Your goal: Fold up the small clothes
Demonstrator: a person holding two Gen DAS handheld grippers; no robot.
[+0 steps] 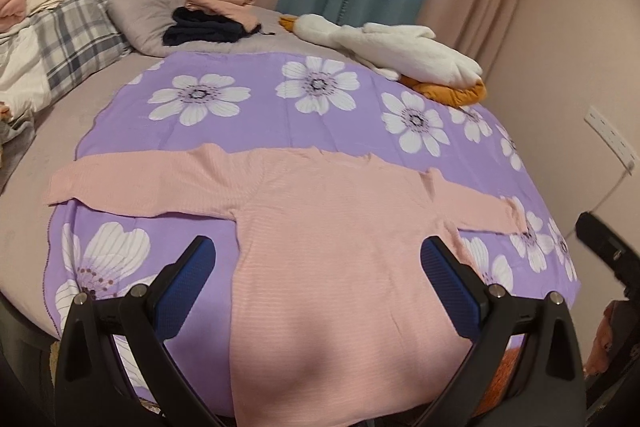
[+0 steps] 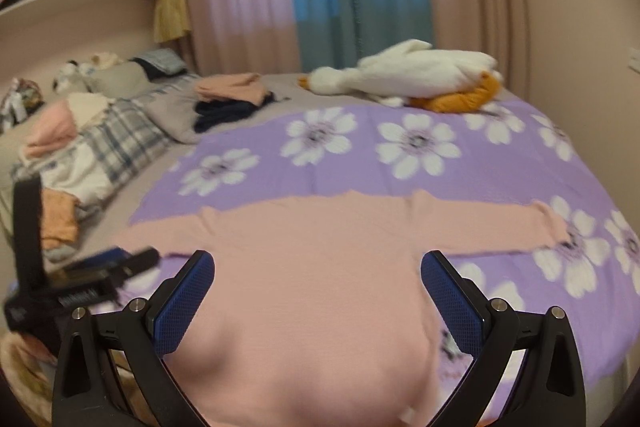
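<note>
Leftmost, left gripper [image 1: 318, 283], jaws spread wide, holding nothing, above pink sweater [image 1: 340, 267]. Spread flat, sleeves out to both sides, hem at near edge of purple flowered sheet [image 1: 320, 123] on bed. Rightmost, right gripper [image 2: 318, 287], jaws equally wide, empty, over same sweater. Toward far edge: folded pink and dark clothes [image 1: 212, 19], then white plush goose [image 1: 396, 51] near far right corner.
</note>
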